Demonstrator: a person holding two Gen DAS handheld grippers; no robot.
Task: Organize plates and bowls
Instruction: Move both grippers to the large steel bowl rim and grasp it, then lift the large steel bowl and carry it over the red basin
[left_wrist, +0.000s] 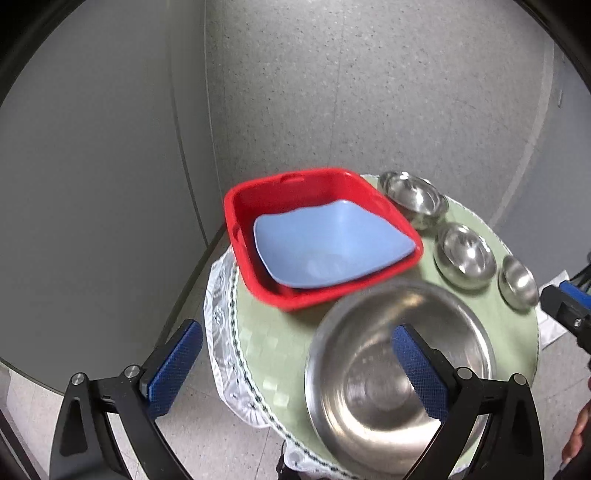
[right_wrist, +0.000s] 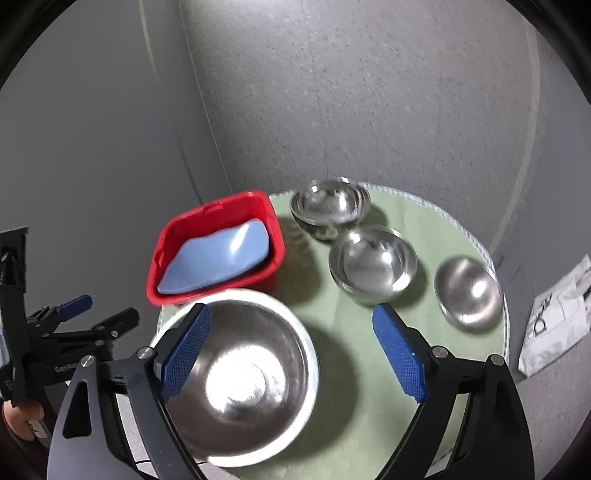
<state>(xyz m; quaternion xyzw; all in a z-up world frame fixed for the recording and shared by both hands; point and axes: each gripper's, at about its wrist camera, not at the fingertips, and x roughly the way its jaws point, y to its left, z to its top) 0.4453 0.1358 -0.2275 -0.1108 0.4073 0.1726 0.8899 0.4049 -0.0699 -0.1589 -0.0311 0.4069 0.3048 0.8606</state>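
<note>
A large steel bowl (left_wrist: 373, 376) (right_wrist: 240, 380) sits at the near edge of a round green table (left_wrist: 280, 354) (right_wrist: 354, 369). A red square basin (left_wrist: 258, 192) (right_wrist: 207, 210) holds a tilted blue square plate (left_wrist: 325, 247) (right_wrist: 218, 258) behind it. Three smaller steel bowls (left_wrist: 413, 195) (left_wrist: 465, 254) (left_wrist: 517, 282) (right_wrist: 328, 203) (right_wrist: 373, 262) (right_wrist: 469, 291) stand in a row to the right. My left gripper (left_wrist: 295, 343) is open above the table's left edge, its right finger over the large bowl. My right gripper (right_wrist: 291, 325) is open above the large bowl's right side.
A lace cloth (left_wrist: 221, 332) hangs off the table's left edge. A grey speckled wall (left_wrist: 369, 92) stands behind the table. A white printed paper (right_wrist: 554, 317) lies on the floor at the right. The left gripper (right_wrist: 74, 314) shows at the left of the right wrist view.
</note>
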